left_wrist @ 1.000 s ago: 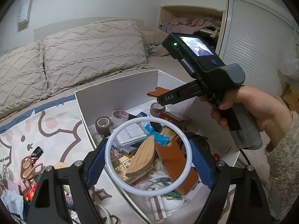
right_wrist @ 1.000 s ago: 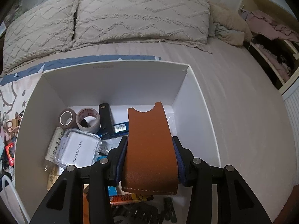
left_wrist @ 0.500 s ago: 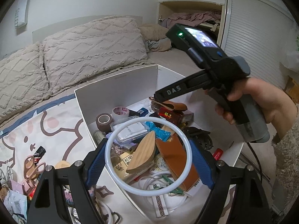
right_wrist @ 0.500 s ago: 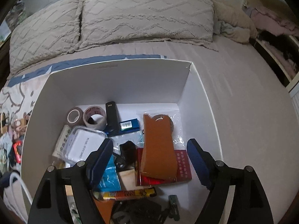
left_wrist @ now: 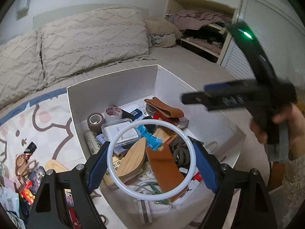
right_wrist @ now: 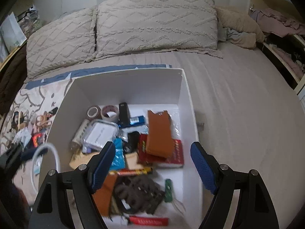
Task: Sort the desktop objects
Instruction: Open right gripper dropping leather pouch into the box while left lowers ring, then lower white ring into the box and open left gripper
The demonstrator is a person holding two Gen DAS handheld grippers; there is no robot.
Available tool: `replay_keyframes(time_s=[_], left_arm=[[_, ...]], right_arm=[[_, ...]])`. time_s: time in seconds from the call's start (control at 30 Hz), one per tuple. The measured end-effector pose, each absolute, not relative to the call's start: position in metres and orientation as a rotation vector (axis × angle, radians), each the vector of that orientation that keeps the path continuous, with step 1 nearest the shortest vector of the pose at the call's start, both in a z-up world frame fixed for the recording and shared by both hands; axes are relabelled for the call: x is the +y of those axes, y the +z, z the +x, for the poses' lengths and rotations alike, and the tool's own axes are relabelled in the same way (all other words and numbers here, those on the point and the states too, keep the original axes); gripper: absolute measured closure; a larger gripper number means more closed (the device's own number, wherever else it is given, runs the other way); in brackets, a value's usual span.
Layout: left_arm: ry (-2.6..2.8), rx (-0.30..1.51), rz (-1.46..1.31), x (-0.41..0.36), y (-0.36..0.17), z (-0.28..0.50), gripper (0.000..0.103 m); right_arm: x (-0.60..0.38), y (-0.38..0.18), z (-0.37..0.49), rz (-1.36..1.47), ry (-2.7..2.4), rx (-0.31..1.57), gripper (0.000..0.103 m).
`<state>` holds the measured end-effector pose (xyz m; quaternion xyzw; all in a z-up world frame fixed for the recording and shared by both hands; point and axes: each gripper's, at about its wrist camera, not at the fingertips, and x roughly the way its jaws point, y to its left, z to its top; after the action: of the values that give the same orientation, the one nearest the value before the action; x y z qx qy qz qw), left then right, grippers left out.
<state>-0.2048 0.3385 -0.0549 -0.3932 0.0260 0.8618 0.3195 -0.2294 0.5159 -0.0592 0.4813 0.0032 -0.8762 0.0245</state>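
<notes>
my left gripper (left_wrist: pixel 151 161) clamps a white ring (left_wrist: pixel 122 179) by its outer rim, blue pads pressing on both sides, and holds it above the near end of the white box (left_wrist: pixel 114 87) on the bed. my right gripper (right_wrist: pixel 152 162) has just been opening and its jaws stand wide with nothing between the pads; the brown leather sleeve (right_wrist: pixel 159 133) lies flat in the box below it, resting on a red booklet (right_wrist: pixel 177 154) toward the box's right wall. around the sleeve the box is packed: two tape rolls (right_wrist: pixel 108 112) against the far wall, a clear plastic case (right_wrist: pixel 100 134), a blue packet (right_wrist: pixel 118 155), a second brown leather piece (left_wrist: pixel 162 164) and a wooden leaf-shaped piece (left_wrist: pixel 133 160) seen through the ring. left of the box, small items are strewn over a cartoon-print blanket (left_wrist: pixel 38 118). two textured pillows (right_wrist: pixel 152 21) lie at the head of the bed, well beyond the box.
</notes>
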Motion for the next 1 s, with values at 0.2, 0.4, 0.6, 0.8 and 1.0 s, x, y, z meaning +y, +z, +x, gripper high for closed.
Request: replay_keyframes(time_s=[0.2,0.4,0.6,0.8,1.0], left_arm=[[2.271,0.041,-1.103,0.348,-0.050,-0.225,0.019],[2.263,0.035,-1.191,0.365,-0.051,-0.249,0.019],[2.276,0.045,-1.278,0.382,-0.057,-0.273,0.019],[2.311,0.114,-1.365,0.404,-0.069,-0.302,0.019],[2.294,0.281,-1.437,0.428,-0.093,-0.313,0.019]], right_arm=[[0.522,-0.065,-0.216,1.511,-2.677,0.082,0.022],[0.518,-0.078,-0.205,1.507,-2.630,0.140,0.022],[0.518,-0.080,-0.197,1.440,-2.611,0.146,0.022],[0.513,-0.090,-0.193,1.416,-2.582,0.201,0.022],[0.504,-0.086,-0.188,1.310,-2.639,0.246,0.022]])
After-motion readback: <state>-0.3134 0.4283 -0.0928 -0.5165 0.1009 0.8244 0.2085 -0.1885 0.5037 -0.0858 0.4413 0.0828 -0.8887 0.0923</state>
